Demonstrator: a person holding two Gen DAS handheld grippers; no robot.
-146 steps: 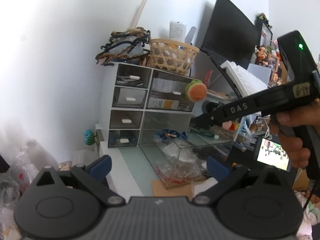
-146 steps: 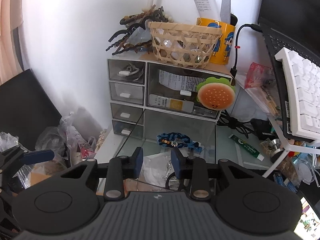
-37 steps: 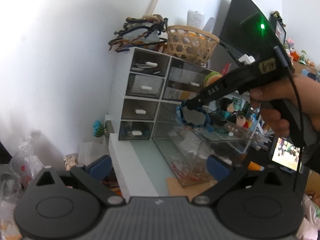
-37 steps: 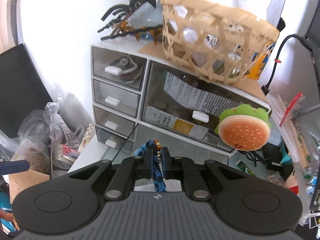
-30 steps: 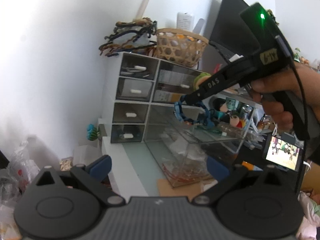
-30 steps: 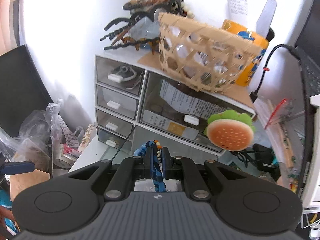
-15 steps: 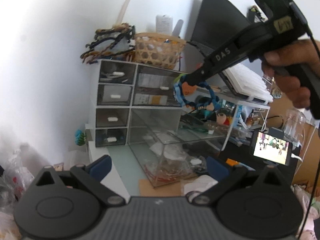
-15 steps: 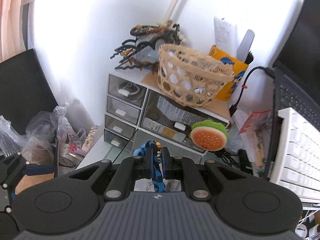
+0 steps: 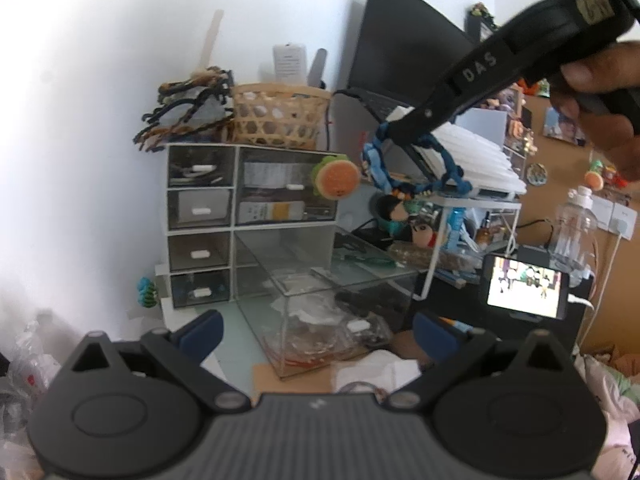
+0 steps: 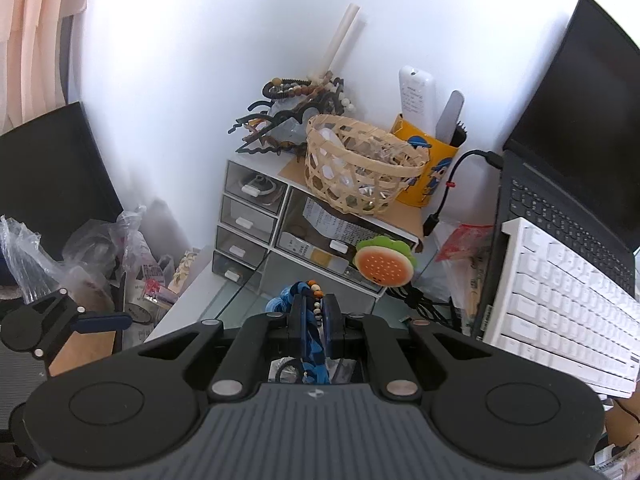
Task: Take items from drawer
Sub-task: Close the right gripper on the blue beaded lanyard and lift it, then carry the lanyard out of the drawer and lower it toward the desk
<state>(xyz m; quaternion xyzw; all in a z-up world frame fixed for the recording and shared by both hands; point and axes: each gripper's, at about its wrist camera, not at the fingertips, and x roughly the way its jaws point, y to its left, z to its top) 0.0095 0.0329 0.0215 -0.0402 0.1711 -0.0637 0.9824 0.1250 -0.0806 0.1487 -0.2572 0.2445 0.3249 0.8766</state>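
Observation:
The clear drawer (image 9: 320,300) is pulled far out of the white drawer unit (image 9: 200,208) and holds plastic bags and small clutter. My right gripper (image 10: 314,314) is shut on a blue braided cord with beads (image 10: 308,344). In the left wrist view that cord (image 9: 416,172) hangs as a loop from the right gripper (image 9: 394,134), high above the open drawer. My left gripper (image 9: 316,334) is open and empty, low in front of the drawer.
A woven basket (image 10: 356,164), hair clips (image 10: 280,120) and a yellow cup (image 10: 426,170) sit on the unit. A burger plush (image 10: 384,264) hangs on its front. A white keyboard (image 10: 560,292), laptop (image 10: 568,120), phone (image 9: 524,292) and plastic bags (image 10: 60,256) surround it.
My right gripper has lifted the blue cord out of the drawer and carried it up and to the right. My left gripper has stayed open and drawn back slightly.

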